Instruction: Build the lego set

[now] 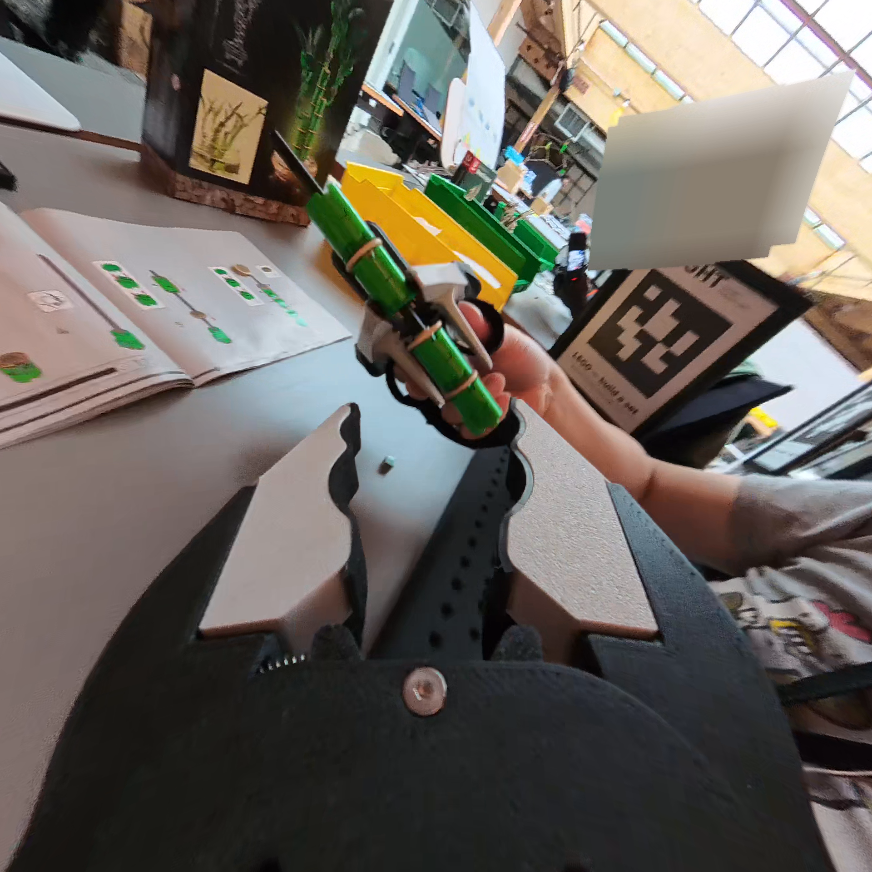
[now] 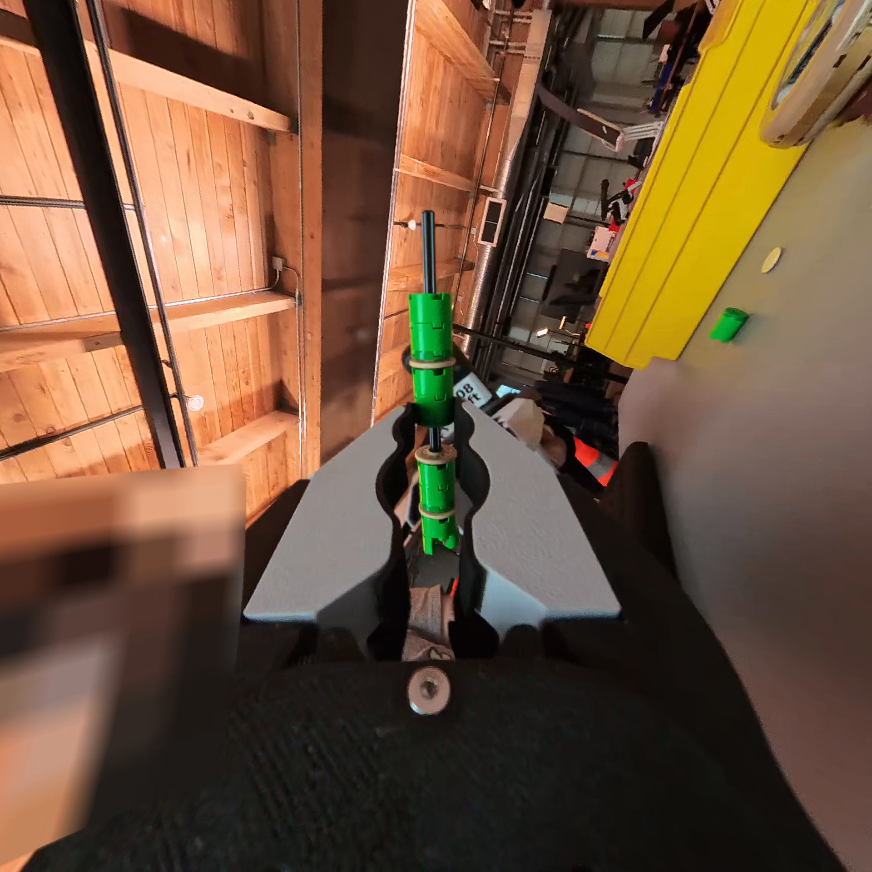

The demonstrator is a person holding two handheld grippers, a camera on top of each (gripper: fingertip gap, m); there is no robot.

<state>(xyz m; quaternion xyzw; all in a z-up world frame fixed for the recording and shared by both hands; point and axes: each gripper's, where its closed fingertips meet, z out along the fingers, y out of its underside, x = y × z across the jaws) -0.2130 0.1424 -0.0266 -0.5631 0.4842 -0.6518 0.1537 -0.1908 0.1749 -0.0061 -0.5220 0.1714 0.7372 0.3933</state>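
Two claws up over the counter (image 1: 118, 495) — right claw (image 2: 434, 420) pinched tight on green bamboo stalk (image 2: 430, 358), partly stacked, black rod (image 2: 428, 250) bare on top. Left claw (image 1: 431, 436) wide apart, holding nothing. Loose green piece (image 2: 728, 323) waiting beside yellow bin (image 2: 684, 198).

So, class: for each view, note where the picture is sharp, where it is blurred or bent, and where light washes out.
Left wrist view: green stalk sharp, open booklet smeared, skylights washed out, straight edges bowed towards the corners. Right wrist view: stalk in the right tongs crisp, yellow bin and loose green piece soft, beams curved by the lens.
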